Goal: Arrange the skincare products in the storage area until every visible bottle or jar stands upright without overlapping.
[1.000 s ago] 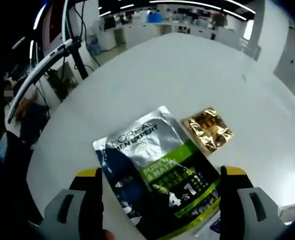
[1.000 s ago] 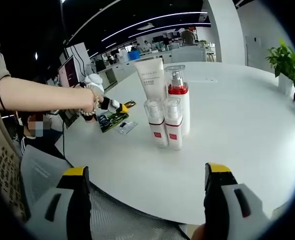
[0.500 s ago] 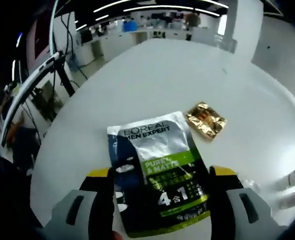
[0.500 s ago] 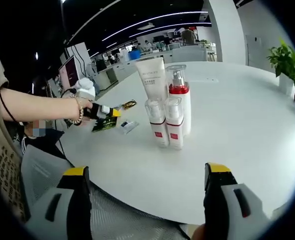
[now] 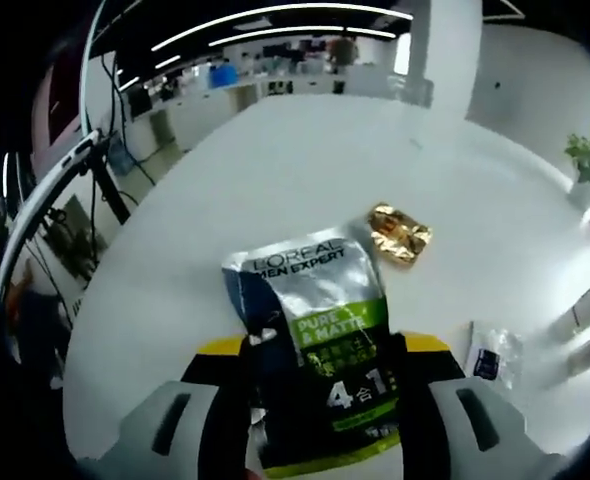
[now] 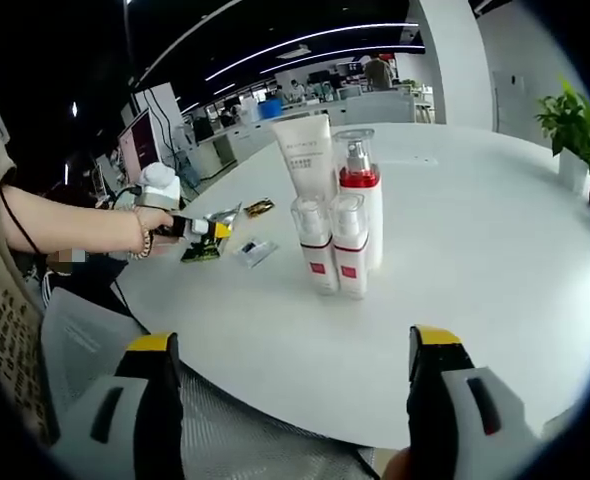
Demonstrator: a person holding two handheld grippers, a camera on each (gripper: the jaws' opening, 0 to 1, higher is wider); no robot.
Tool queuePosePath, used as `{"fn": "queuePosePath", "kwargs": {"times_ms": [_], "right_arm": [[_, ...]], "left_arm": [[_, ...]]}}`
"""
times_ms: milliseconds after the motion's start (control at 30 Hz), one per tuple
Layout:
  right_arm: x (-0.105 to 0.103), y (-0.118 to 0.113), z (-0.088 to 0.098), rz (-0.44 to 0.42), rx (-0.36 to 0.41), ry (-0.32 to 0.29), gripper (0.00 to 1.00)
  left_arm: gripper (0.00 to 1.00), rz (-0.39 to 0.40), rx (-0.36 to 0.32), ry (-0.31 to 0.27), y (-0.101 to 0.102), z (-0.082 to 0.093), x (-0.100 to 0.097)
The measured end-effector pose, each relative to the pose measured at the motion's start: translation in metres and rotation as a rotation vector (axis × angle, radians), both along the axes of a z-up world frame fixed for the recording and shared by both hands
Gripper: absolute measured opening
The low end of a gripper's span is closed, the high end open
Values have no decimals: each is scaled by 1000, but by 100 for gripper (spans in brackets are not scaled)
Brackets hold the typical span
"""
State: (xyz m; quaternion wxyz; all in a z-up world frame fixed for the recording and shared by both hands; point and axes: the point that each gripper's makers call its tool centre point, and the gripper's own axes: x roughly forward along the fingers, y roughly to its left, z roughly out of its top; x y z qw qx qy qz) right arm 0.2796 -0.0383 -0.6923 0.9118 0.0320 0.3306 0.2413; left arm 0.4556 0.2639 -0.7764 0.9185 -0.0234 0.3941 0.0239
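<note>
Left gripper [image 5: 325,350] is pinching the L'Oréal Men Expert sachet [image 5: 320,325] near the white table's [image 5: 295,170] left edge, long axis running away along the jaws, while the spread right gripper [image 6: 293,365] is hovering empty off the near edge, farther away.

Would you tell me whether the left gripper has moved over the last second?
Yes. In the right gripper view the left gripper, holding the sachet, has drawn back from the standing bottles toward the table edge.

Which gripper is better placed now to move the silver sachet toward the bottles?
Left. The left gripper is closed on the silver sachet. The right gripper is open at the table edge, short of the bottles.
</note>
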Motion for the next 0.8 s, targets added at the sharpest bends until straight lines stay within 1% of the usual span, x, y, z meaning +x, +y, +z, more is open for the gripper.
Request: {"fn": "queuePosePath", "kwargs": {"times_ms": [167, 233, 300, 433, 500, 533, 567, 600, 700, 800], "right_arm": [[0, 0, -1, 1, -4, 2, 95], [0, 0, -1, 1, -6, 2, 95], [0, -1, -1, 0, -7, 3, 95], [0, -1, -1, 1, -9, 2, 94], [0, -1, -1, 1, -10, 2, 94], [0, -1, -1, 2, -10, 1, 94], [0, 0, -1, 2, -10, 0, 94], [0, 0, -1, 3, -10, 0, 94], [0, 0, -1, 7, -12, -1, 94], [0, 1, -1, 12, -14, -3, 94]], "left_arm": [[51, -23, 12, -17, -3, 0, 2], [48, -31, 12, -20, -6, 1, 4], [43, -40, 14, -23, -7, 3, 3], [37, -62, 10, -28, -10, 3, 5], [30, -74, -10, -40, -13, 4, 6], [27, -54, -58, -41, -15, 4, 5], [23, -41, -76, -29, -15, 4, 3], [20, -34, -78, -30, -12, 5, 3], [17, -25, -103, -24, -12, 5, 0], [15, -36, -118, -21, -15, 6, -8]]}}
